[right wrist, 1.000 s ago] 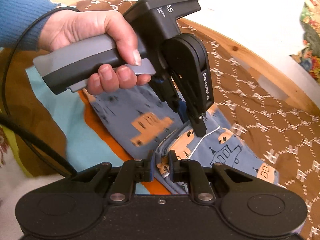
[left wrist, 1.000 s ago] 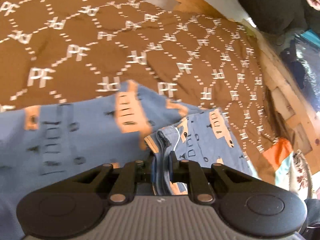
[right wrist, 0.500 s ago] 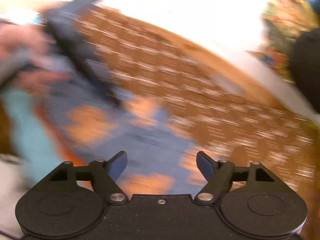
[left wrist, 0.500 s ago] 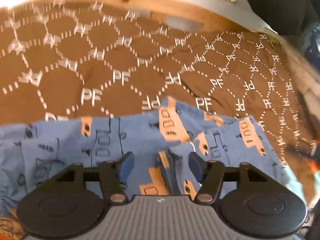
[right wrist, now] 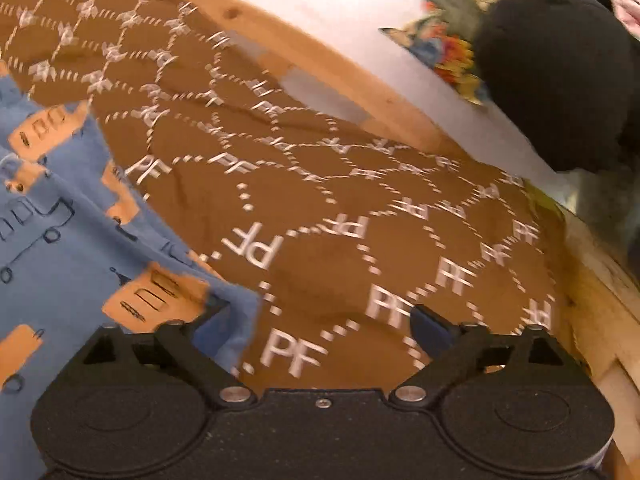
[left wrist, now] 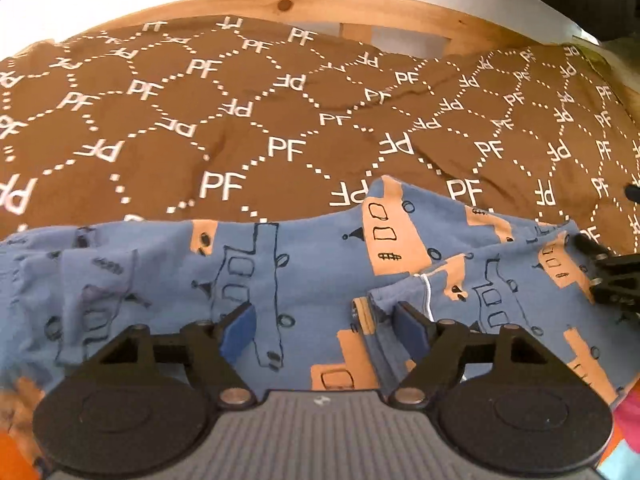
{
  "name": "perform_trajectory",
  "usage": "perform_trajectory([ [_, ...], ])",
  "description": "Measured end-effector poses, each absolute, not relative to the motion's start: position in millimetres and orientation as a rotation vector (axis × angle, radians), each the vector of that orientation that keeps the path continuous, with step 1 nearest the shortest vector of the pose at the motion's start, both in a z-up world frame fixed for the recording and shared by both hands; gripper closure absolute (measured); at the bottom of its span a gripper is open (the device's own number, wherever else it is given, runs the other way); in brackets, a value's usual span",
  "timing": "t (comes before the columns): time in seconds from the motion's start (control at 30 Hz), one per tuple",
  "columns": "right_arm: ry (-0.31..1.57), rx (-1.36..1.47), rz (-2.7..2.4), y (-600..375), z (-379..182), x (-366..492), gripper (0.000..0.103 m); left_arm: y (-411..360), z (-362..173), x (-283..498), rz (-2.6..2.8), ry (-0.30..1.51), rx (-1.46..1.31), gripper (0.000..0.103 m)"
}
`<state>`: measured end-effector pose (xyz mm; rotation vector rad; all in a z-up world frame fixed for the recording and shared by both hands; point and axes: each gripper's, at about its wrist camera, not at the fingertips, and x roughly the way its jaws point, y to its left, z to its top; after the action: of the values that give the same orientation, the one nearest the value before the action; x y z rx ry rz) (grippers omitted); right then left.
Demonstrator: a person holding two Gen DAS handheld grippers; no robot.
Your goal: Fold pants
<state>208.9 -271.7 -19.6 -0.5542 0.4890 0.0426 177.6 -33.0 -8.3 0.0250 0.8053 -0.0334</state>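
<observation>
Blue pants (left wrist: 312,276) printed with orange trucks lie folded across a brown bedspread (left wrist: 256,120) marked "PF". My left gripper (left wrist: 326,322) hovers over them with its jaws opening; the cloth lies below, not pinched. A white drawstring (left wrist: 426,292) shows near the waist fold. In the right wrist view the pants (right wrist: 60,248) fill the left side. My right gripper (right wrist: 324,318) has its jaws opening, mostly over bare bedspread (right wrist: 360,208), its left finger over the pants' corner. The right gripper's tips (left wrist: 608,276) enter the left wrist view at the right edge.
A wooden bed frame (left wrist: 400,12) runs along the far edge against a white wall. A dark rounded object (right wrist: 560,92) and a colourful patterned cloth (right wrist: 452,52) sit at the far right. Orange and teal fabric (left wrist: 624,440) lies under the pants.
Both grippers were shut on the pants' waist; now both have let go and spread wide. The right gripper swung off to the right, over the bedspread. The left tilted so more of the headboard shows.
</observation>
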Motion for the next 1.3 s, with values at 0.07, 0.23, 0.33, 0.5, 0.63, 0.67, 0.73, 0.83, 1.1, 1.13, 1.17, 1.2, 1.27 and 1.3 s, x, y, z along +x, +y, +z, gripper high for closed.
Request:
perform_trajectory([
  [0.07, 0.463, -0.532, 0.091, -271, -6, 180, 0.015, -35, -1, 162, -0.062, 0.810, 0.030, 0.022],
  [0.23, 0.513, -0.620, 0.224, -251, -28, 127, 0.004, -44, -12, 129, -0.084, 0.820, 0.101, 0.011],
  [0.33, 0.513, -0.540, 0.168, -255, -34, 122, 0.001, -33, -18, 123, -0.043, 0.817, 0.028, 0.004],
  [0.5, 0.472, -0.537, 0.139, -252, -24, 119, 0.001, -31, -18, 123, -0.037, 0.811, 0.019, 0.001],
  [0.63, 0.404, -0.544, 0.207, -236, -14, 114, 0.001, -28, -21, 123, -0.042, 0.806, 0.007, 0.001],
  [0.67, 0.427, -0.560, 0.227, -229, -20, 115, 0.001, -28, -22, 122, -0.044, 0.803, 0.008, 0.001],
  [0.73, 0.468, -0.607, 0.238, -220, -36, 117, 0.001, -27, -21, 119, -0.053, 0.797, 0.005, 0.001],
  [0.83, 0.445, -0.599, 0.241, -221, -34, 115, 0.001, -22, -15, 114, -0.082, 0.801, 0.002, 0.001],
  [1.1, 0.372, -0.548, 0.327, -204, -10, 105, 0.001, 40, 10, 48, 0.139, 0.616, -0.093, 0.013],
  [1.13, 0.367, -0.548, 0.342, -199, -8, 106, 0.001, 52, 12, 41, 0.186, 0.589, -0.140, 0.017],
  [1.17, 0.364, -0.546, 0.358, -192, -6, 106, 0.001, 61, 13, 37, 0.214, 0.568, -0.178, 0.029],
  [1.2, 0.362, -0.544, 0.370, -185, -6, 106, 0.001, 70, 14, 37, 0.239, 0.560, -0.214, 0.035],
  [1.27, 0.365, -0.540, 0.384, -173, -5, 109, 0.001, 85, 15, 41, 0.287, 0.566, -0.277, 0.059],
  [1.3, 0.365, -0.535, 0.404, -167, -5, 112, 0.001, 91, 15, 44, 0.285, 0.570, -0.304, 0.060],
])
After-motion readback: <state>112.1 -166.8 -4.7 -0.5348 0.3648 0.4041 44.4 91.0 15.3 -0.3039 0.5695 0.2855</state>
